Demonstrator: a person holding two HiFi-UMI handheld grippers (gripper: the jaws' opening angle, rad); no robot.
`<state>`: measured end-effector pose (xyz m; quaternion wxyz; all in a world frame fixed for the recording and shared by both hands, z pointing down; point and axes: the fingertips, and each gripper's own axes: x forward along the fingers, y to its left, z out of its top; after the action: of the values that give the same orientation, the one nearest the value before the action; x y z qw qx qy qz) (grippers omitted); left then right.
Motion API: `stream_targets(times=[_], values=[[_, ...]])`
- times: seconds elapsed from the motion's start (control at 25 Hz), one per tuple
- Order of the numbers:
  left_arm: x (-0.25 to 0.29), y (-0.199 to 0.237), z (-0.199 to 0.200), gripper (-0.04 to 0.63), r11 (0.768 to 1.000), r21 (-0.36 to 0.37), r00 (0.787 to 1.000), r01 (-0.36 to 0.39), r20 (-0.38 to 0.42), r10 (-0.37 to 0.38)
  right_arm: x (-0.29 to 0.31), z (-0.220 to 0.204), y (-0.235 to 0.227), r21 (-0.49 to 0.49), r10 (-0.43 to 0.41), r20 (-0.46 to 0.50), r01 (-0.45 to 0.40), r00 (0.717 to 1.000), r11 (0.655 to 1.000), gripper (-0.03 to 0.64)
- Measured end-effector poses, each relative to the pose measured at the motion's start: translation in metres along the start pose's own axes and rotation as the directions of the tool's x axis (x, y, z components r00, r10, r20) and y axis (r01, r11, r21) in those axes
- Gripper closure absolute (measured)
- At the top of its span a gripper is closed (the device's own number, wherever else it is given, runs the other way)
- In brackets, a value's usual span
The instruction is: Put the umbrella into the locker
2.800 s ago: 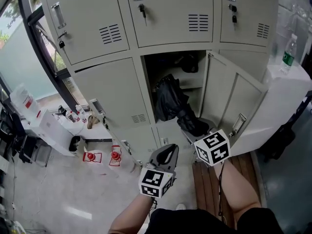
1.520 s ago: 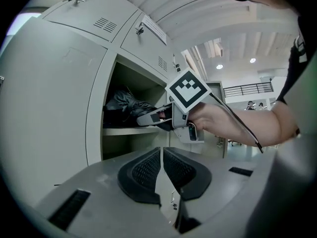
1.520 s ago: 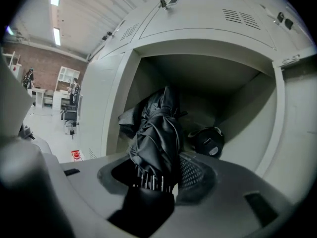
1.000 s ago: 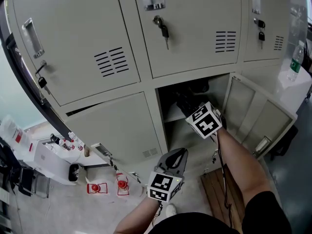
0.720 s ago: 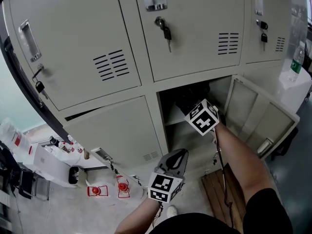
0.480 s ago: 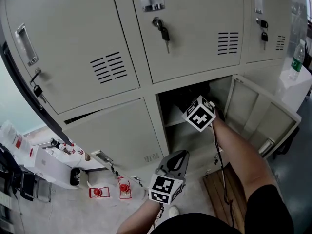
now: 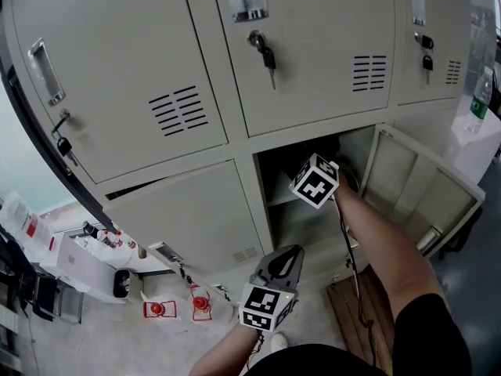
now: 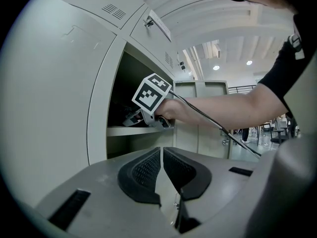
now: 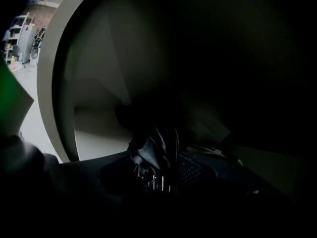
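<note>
Right gripper view: right hand-held gripper (image 9: 159, 171) clamps umbrella (image 9: 154, 148), its length pointing into locker (image 9: 53, 83).

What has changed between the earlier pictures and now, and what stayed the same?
The right gripper moved forward into the open locker, carrying the black umbrella inside, and still grips it. The left gripper stayed low, shut and empty; the locker door stayed open.

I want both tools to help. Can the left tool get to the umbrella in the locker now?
Probably not easily. The left tool hangs shut below the open locker, and the right arm crosses its opening, with the right tool gripping the umbrella inside.
</note>
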<state>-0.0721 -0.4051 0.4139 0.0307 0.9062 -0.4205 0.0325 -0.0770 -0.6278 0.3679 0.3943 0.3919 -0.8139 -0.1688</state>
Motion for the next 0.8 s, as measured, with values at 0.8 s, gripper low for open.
stream_targets(times=[0.8], values=[[0.003,0.002,-0.003,0.568,1.0,-0.006,1.0,-0.014,-0.004,0.014,0.015,-0.001,-0.015,0.05,-0.004,0.03,0.003,1.0,0.999,0.313]])
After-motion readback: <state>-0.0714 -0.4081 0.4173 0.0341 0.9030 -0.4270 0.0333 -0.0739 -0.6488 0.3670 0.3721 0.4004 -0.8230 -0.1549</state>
